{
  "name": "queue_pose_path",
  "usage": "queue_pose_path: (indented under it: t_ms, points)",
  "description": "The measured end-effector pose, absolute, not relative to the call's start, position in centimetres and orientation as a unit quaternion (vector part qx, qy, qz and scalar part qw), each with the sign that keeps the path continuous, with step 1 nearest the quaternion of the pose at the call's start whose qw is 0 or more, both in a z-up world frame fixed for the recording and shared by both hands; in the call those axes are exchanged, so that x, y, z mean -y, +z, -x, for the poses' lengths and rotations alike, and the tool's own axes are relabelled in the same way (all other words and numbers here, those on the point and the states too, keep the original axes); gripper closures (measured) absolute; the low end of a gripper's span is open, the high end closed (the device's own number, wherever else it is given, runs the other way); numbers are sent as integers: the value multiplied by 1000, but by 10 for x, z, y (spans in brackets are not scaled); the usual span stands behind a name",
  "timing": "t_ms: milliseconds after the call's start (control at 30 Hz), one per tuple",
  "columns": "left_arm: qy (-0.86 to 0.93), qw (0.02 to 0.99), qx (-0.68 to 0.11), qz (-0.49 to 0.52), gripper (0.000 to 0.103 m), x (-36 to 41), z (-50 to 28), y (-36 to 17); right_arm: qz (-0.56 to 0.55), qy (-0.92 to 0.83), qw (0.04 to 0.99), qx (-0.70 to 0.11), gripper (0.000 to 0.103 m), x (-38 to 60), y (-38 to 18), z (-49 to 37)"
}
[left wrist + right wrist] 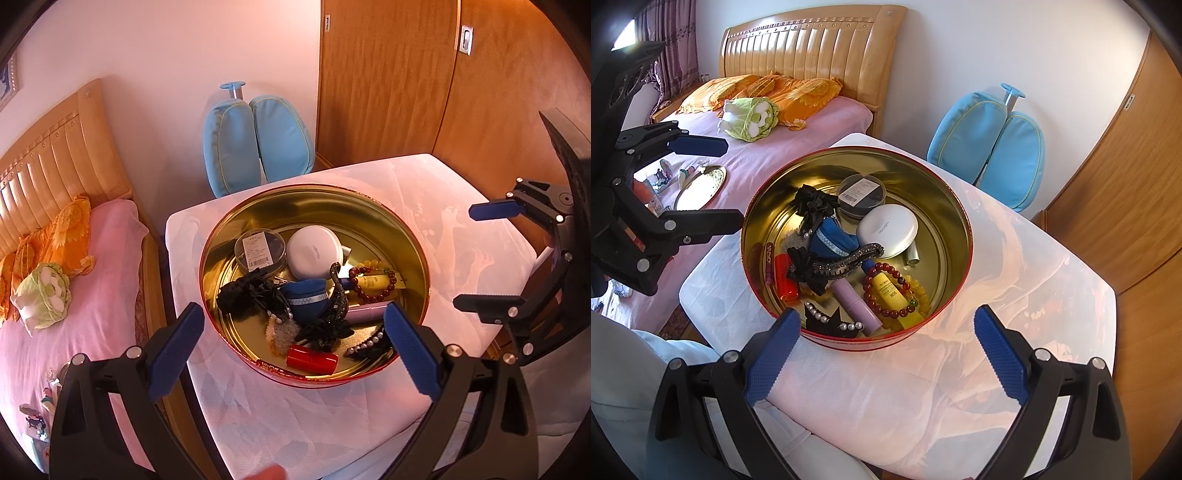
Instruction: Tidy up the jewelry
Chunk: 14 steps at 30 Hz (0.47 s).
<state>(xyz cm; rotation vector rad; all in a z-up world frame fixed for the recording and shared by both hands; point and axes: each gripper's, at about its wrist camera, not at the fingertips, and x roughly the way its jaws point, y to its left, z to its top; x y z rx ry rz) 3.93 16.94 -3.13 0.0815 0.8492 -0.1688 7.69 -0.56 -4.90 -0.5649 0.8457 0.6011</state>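
Left wrist view: tin [406, 229] w/ mixed jewelry on bench [461, 240]; both grippers spread, empty. Step unclear, sorted or unsorted alike.

Round gold tin [956, 206] upright, red bead bracelet [886, 291] inside

Both wrist cameras look steeply down, close in, on one shared round tin [314, 373] [857, 341], apparently from 7 and 5 o'clock.
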Motion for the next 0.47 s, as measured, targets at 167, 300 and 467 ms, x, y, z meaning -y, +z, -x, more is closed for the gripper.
queue_pose_path:
  t_ms: [167,300,467]
  points:
    - [-84,909,-405,-49,8,-168,-37,-32,265,280,832,-399,7,5,-52,-74]
    - [-87,904,-417,-43,8,-171,-40,-35,259,274,834,-403,7,4,-56,-68]
    - [-89,900,-425,-47,8,-172,-38,-38,248,267,836,-410,7,2,-59,-63]
